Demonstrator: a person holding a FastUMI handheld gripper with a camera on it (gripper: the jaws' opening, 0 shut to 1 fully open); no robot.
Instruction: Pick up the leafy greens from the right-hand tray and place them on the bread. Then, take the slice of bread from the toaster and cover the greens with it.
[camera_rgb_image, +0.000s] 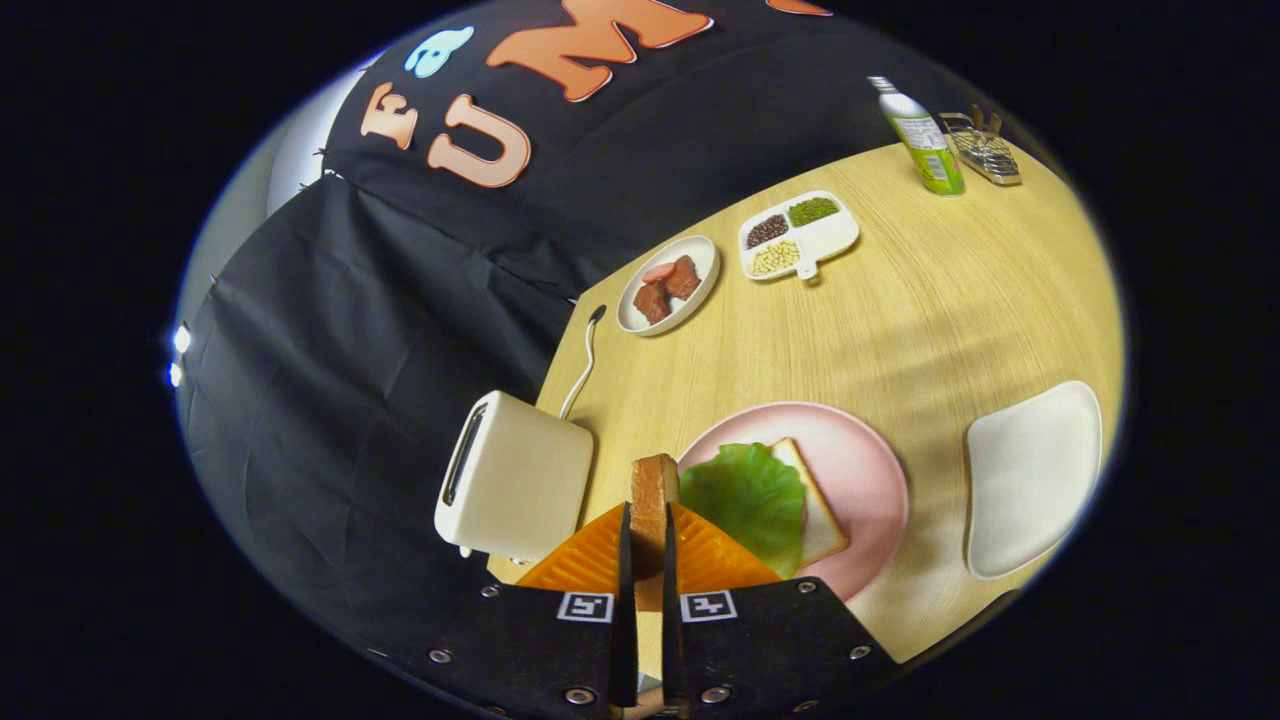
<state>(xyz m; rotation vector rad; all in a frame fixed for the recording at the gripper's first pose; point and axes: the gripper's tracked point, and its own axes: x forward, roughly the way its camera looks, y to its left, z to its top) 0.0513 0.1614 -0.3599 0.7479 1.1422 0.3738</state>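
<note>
The jaws (648, 545) clench an upright brown toasted bread slice (654, 500) between the cream toaster (515, 485) and the pink plate (860, 450). Best: tilt it flat, centre it over the green leaf (745, 500) on the white bread (818, 520), lower gently.

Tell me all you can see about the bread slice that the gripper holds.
The bread slice stands on edge, clamped between the gripper's two orange fingers. It shows a brown crust edge and looks firm. It is lifted above the table, between the toaster and the pink plate carrying the leafy greens.
</note>
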